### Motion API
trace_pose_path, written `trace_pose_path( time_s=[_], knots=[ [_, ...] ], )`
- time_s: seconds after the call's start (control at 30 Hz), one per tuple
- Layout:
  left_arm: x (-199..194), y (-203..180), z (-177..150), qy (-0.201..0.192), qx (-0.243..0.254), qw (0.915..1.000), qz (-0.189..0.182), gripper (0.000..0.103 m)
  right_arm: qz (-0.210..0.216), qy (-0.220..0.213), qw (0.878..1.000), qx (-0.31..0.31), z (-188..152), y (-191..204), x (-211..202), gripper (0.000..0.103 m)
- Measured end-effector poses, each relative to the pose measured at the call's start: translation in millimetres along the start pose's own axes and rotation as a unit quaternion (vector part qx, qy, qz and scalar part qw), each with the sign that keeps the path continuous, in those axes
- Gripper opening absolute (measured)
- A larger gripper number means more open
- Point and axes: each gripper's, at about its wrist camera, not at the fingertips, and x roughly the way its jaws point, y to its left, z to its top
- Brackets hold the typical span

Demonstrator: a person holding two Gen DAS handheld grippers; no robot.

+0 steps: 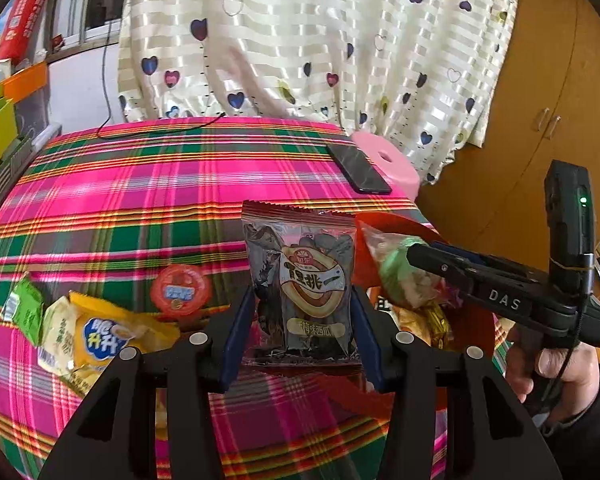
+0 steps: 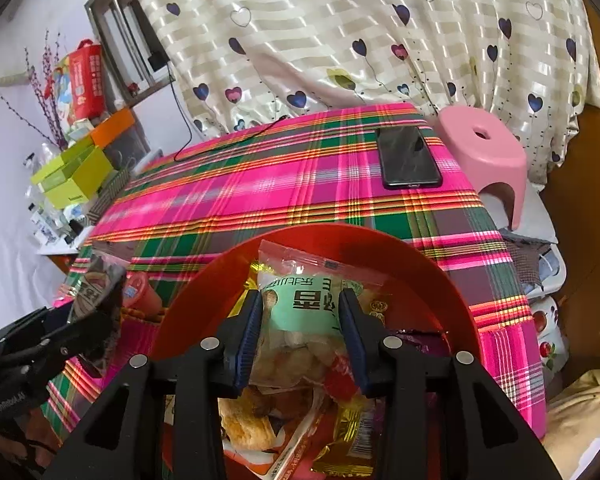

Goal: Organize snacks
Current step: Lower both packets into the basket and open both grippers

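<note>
**Both packets over or beside the red bowl: drop and crowding risks**

Left wrist view. The left hand-held gripper [image 1: 303, 312] is clenched on the dark seed packet [image 1: 300, 280], blue pads pressing both side edges, packet upright and lifted clear of the plaid bench [image 1: 140, 208]. The red bowl [image 1: 396, 224] sits just beside it to the right. The right hand-held gripper [image 1: 414, 256] reaches in there with the green-label packet [image 1: 400, 276]. Loose snacks lie on the bench at left: a yellow packet [image 1: 100, 332], a green packet [image 1: 28, 308] and a round orange jelly cup [image 1: 180, 290]. Risk: the film is slick and pinched only at its edges; a tilt could let it slide out short of the bowl.

Right wrist view. The green-label packet [image 2: 300, 312] stands between the pads of the right hand-held gripper [image 2: 300, 316] above the red bowl [image 2: 440, 276], which already holds several wrappers. The pads touch its sides, so it reads as grasped, though lightly. Risk: a weak pinch could drop it early; landing on the heap, it may skid over the rim. The left hand-held gripper [image 2: 72, 320] is near the bowl's left edge, so the two could collide. The phone [image 2: 410, 156] lies well apart.
</note>
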Motion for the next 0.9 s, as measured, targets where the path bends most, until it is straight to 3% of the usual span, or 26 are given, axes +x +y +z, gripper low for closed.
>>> trace_pose_path(
  time_s=[0.33,0.6,0.8,0.9],
  knots=[
    [27.9,-20.1,6.9,0.026,0.022,0.9991,-0.025,0.049,-0.002,-0.032,0.999,0.017,-1.4,-14.1,-32.0,0.038],
    [63.4,-31.7,14.3,0.061,0.029,0.9968,-0.043,0.05,-0.005,-0.031,0.999,0.029,-5.5,-27.4,-38.3,0.038],
    [67.5,-28.2,14.7,0.07,0.024,0.9963,-0.044,0.052,-0.003,-0.028,0.999,0.032,-7.3,-29.8,-36.8,0.038],
    [58.0,-23.1,14.9,0.052,0.012,0.997,-0.056,0.058,-0.001,-0.028,0.999,0.031,-7.6,-28.8,-36.8,0.038]
  ],
)
